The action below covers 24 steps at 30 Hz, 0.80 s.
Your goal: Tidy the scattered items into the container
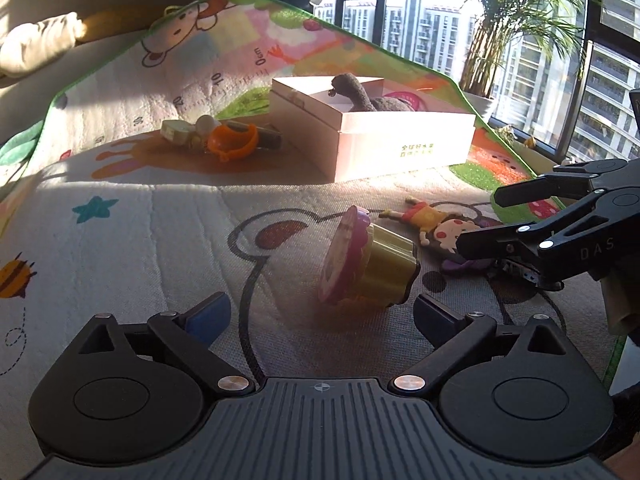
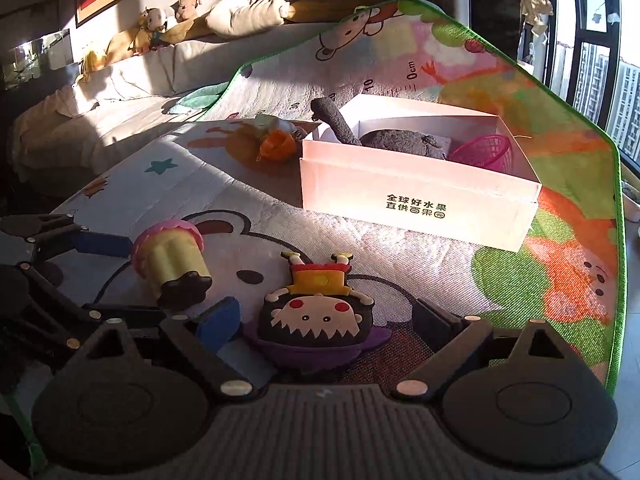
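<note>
A pink-and-yellow toy cupcake (image 1: 368,264) lies on its side just ahead of my left gripper (image 1: 322,312), which is open with nothing between its fingers. A flat cartoon doll (image 2: 320,308) lies with its head on a purple dish (image 2: 320,352), between the fingers of my open right gripper (image 2: 324,320); the pads are clear of it. The white box (image 2: 416,200) holds a grey plush toy (image 2: 400,142) and a pink basket (image 2: 484,152). An orange toy (image 1: 232,142) and small pieces lie left of the box (image 1: 400,148). The right gripper (image 1: 478,220) reaches in beside the doll (image 1: 436,228).
Everything sits on a colourful play mat (image 1: 120,248) with a green border (image 2: 616,240). A sofa with cushions (image 2: 248,12) and soft toys (image 2: 156,20) runs behind it. Windows and a potted palm (image 1: 516,28) stand past the mat's far right edge.
</note>
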Available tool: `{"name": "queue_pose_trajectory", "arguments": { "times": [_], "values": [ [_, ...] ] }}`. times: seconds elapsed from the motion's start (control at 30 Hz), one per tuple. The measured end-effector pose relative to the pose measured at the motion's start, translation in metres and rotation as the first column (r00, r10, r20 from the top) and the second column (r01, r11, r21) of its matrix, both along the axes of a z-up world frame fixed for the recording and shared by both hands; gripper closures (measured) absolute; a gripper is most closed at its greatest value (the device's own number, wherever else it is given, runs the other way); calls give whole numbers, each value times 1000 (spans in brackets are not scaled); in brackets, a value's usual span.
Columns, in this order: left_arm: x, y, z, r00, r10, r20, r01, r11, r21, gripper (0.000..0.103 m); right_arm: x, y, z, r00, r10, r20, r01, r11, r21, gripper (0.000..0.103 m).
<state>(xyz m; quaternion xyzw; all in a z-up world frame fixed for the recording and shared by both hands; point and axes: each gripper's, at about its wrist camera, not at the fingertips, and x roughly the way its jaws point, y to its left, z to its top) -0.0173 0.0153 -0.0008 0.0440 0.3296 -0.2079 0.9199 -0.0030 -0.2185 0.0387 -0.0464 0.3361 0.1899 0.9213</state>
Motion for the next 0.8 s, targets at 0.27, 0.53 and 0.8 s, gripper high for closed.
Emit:
{"name": "queue_pose_trajectory", "arguments": {
  "times": [0.27, 0.53, 0.8],
  "values": [
    [2, -2, -2, 1000, -1, -17, 1, 1000, 5, 1, 8, 10, -19, 999, 32, -23, -33, 999, -24, 10],
    [-3, -18, -5, 997, -70, -14, 71, 995, 69, 0, -5, 4, -21, 1000, -6, -20, 6, 1000, -30, 10],
    [1, -15, -5, 998, -56, -18, 57, 997, 57, 0, -1, 8, -22, 999, -33, -16, 32, 999, -41, 10]
  ]
}}
